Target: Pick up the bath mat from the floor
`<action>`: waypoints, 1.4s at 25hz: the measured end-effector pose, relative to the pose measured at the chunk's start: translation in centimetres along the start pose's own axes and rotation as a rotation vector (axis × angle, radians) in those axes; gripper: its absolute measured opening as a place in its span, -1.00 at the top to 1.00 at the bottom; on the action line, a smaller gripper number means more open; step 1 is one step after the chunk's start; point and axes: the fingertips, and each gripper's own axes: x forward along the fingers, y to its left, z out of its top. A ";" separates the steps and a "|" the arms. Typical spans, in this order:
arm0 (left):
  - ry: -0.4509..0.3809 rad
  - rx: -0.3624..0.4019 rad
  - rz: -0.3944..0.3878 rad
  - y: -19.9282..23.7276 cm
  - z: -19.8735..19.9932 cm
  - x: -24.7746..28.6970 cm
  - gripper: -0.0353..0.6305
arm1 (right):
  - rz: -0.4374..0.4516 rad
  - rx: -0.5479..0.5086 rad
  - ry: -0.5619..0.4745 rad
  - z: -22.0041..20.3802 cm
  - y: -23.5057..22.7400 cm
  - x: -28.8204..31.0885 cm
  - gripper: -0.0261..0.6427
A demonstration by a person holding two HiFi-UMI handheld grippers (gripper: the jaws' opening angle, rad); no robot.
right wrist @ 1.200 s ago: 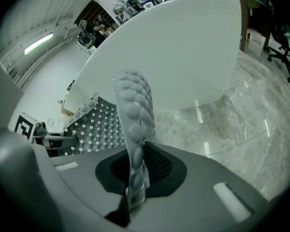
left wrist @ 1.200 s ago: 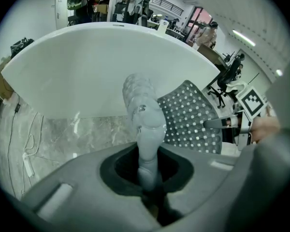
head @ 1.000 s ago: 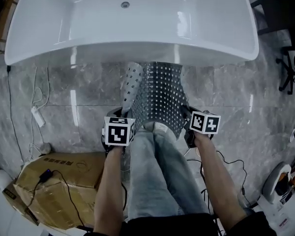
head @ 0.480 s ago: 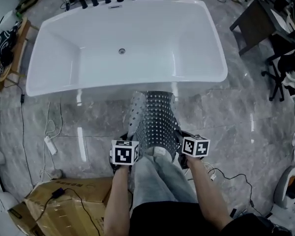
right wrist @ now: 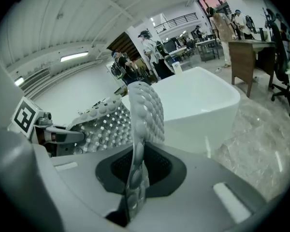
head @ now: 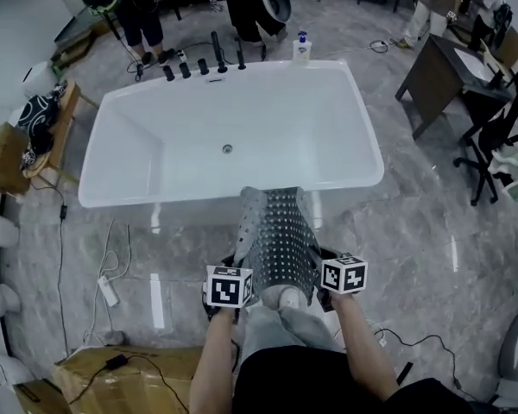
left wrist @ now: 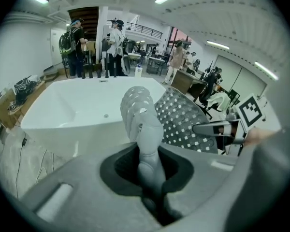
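Left gripper (left wrist: 150, 178) is closed on the near left edge of the bath mat (head: 278, 240); in the left gripper view, a bunched grey fold of the mat sits pinched between its jaws. Right gripper (right wrist: 135, 182) is closed on the near right edge, with a thin strip of the studded mat clamped edge-on between its jaws. Both grippers are held side by side in front of the person's body. The perforated grey mat spans between them and extends away toward the white bathtub (head: 104, 179), its left side curled over. It is held up over the grey marble floor (head: 414, 248). Whether its far end touches the floor cannot be determined. A cardboard box (head: 129, 378) lies at the person's left.
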 end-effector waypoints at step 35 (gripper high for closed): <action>-0.903 0.340 0.074 -10.0 30.8 -27.1 0.74 | 0.174 -0.524 -0.814 32.8 21.1 -24.2 0.86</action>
